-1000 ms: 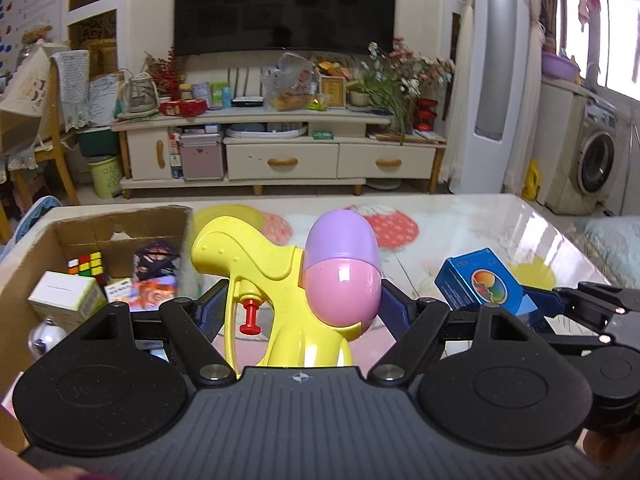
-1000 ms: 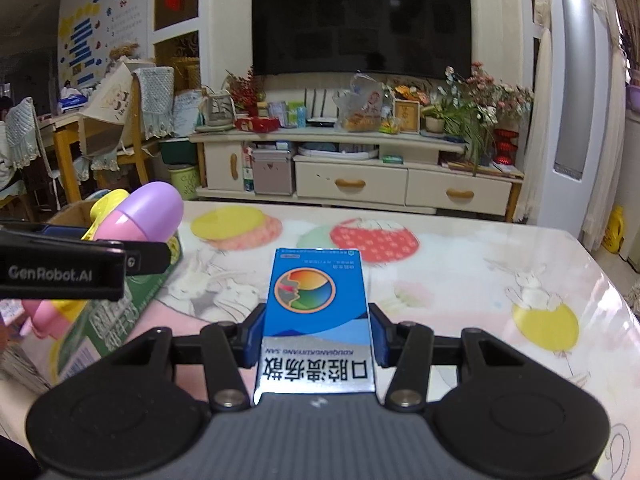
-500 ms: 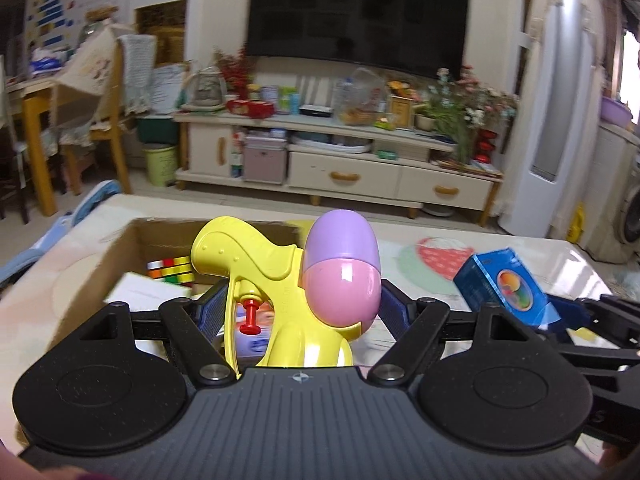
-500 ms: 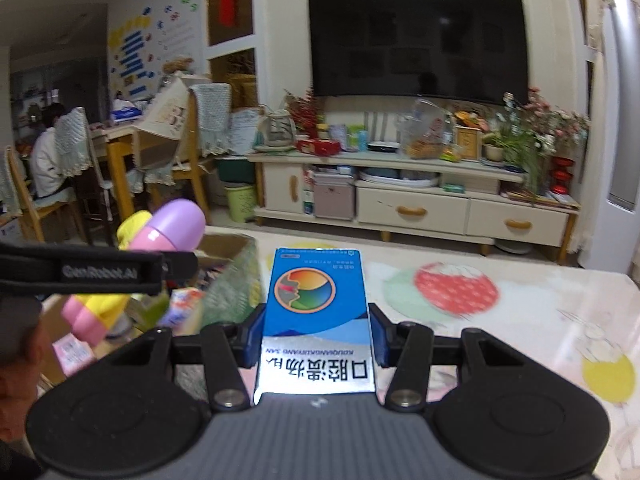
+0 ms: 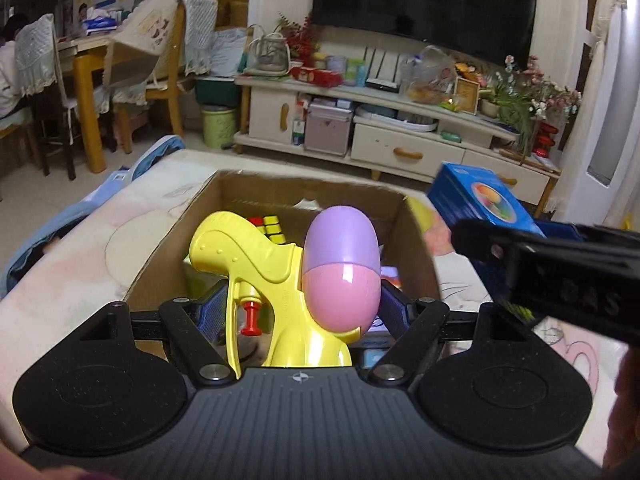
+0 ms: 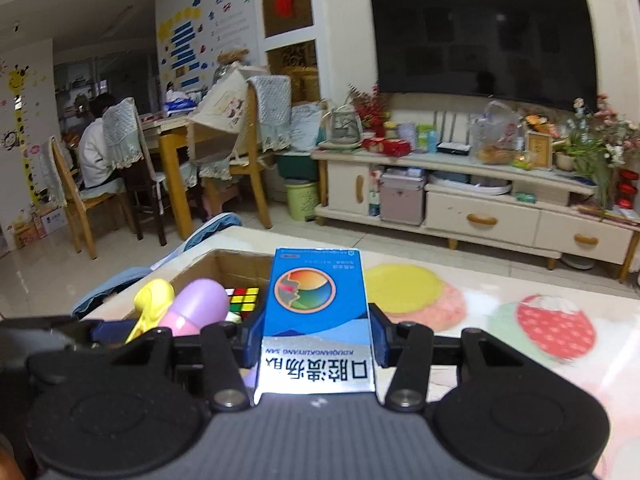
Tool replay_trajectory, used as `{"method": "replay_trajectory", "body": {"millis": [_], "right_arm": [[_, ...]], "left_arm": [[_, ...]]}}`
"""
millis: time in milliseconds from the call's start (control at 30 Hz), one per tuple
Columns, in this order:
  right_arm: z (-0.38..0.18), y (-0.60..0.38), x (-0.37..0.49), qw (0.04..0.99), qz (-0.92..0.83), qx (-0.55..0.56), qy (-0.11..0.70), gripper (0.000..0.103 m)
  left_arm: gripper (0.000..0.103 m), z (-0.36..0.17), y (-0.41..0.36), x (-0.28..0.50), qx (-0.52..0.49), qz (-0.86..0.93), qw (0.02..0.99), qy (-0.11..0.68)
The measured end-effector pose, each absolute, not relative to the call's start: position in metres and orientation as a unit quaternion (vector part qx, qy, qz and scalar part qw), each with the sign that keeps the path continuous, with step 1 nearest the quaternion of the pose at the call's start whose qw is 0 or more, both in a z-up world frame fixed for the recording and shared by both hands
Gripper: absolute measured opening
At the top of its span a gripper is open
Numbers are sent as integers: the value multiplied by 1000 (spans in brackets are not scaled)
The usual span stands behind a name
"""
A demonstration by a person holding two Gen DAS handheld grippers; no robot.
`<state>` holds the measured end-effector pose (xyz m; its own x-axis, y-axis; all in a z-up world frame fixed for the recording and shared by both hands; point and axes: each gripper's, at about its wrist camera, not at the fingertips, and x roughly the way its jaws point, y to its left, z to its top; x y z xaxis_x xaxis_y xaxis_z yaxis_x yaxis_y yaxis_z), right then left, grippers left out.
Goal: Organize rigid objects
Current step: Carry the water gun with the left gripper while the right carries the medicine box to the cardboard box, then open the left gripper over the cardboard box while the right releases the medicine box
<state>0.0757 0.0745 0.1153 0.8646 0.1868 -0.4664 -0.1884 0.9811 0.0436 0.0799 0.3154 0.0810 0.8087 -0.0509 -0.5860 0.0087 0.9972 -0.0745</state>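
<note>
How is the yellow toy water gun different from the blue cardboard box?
The yellow plastic water gun is curvy, with a pink-and-purple tank; the blue cardboard box is flat-sided and printed. The gun is in the left gripper, the box in the right gripper. Both are gripped near the open carton.

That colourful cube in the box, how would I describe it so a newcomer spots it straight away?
Start at the open cardboard box on the patterned table. Look along its far inside wall, just behind the yellow toy water gun held over the box. The puzzle cube there is the only thing with a grid of small red, yellow and green squares.
</note>
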Motion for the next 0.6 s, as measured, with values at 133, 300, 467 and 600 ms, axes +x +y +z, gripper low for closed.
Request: {"method": "replay_trajectory", "body": {"millis": [133,300,467,600], "right_arm": [[107,88,92,960,111,-9,257,50],[96,99,109,954,118,-11,274,50],[88,103,121,948,127,2,293,50],[87,98,120,948,122,20,292,69]], "left_arm": [[95,76,318,81,-37,-9,945,324],[96,77,317,87,-34,-4,944,329],[96,74,313,85,-29,0,941,338],[103,76,312,83,-18,10,943,331]]}}
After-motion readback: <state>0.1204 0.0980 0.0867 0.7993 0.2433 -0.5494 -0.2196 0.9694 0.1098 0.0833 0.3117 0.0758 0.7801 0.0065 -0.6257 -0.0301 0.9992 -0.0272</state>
